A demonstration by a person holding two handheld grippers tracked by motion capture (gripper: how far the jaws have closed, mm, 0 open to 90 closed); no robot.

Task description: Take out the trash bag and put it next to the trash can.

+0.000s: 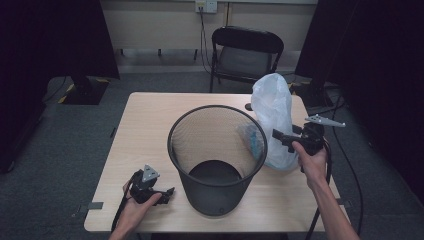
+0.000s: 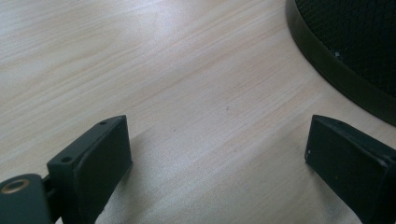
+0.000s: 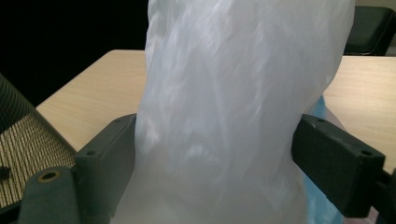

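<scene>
white plastic bag [image 3: 233, 116] stands between right tool's [image 3: 217, 154] wide jaws, touching both.

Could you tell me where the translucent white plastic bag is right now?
In the high view, the translucent white plastic bag stands on the table's right side, beside the black mesh wastebasket, between the right gripper's jaws.

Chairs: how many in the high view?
1. A black folding chair stands on the floor beyond the table's far edge, by the wall. Dark areas at both sides could hide more.

Tabletop [image 1: 145, 125]: pale wood grain, smooth, matt.
Bin [image 1: 218, 155]: black metal mesh, fine weave.
Bag [image 1: 273, 112]: thin translucent plastic, crinkled, glossy.
Jaws: matt black plastic.
</scene>
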